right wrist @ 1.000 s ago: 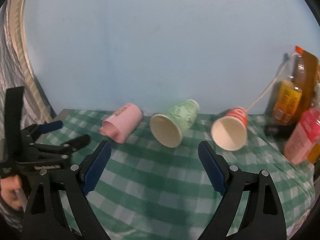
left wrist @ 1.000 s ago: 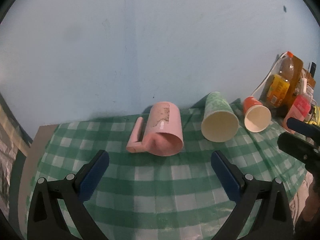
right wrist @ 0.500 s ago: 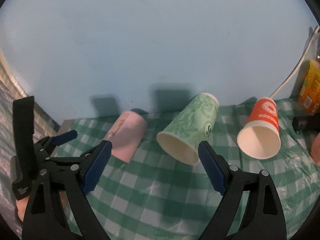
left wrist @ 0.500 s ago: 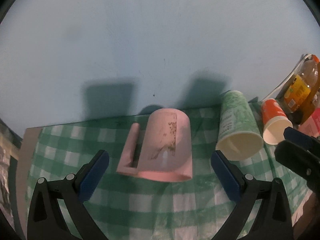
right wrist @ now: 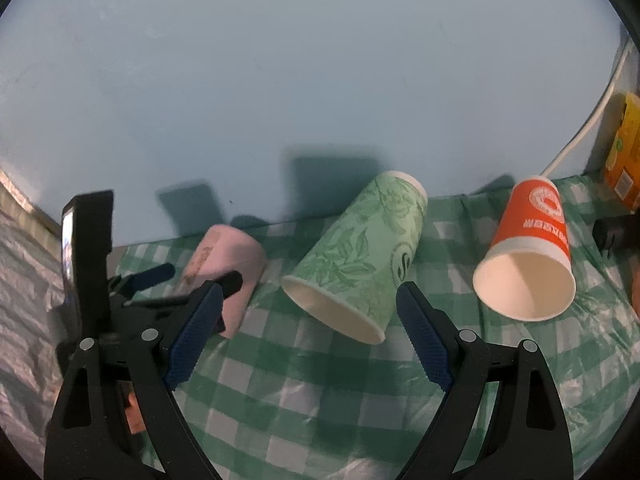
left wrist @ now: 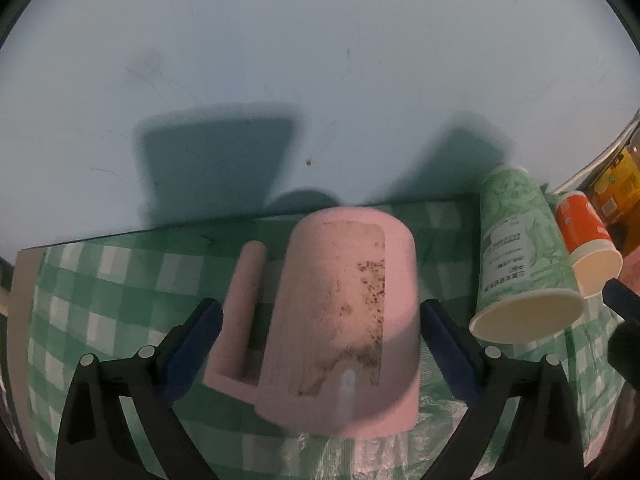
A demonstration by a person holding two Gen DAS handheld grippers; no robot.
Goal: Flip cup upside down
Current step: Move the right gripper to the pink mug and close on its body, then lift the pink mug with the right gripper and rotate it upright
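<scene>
left gripper [left wrist: 318, 340] spread wide around the pink mug [left wrist: 344, 320], which lies on its side on the checked tabletop [left wrist: 100, 288], mouth toward the camera; pad contact hard to judge. right gripper [right wrist: 308, 330] released, fronting the toppled green cup [right wrist: 360, 256]. orange cup [right wrist: 528, 256] beside it; bottle at right cut off.

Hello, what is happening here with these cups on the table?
Three cups lie on their sides on a green checked tablecloth. The left gripper has its jaws open on either side of the pink mug, not yet closed on it. The right gripper is also open, in front of the green paper cup. The orange paper cup lies untouched to the right. No cup is flipped yet.
</scene>
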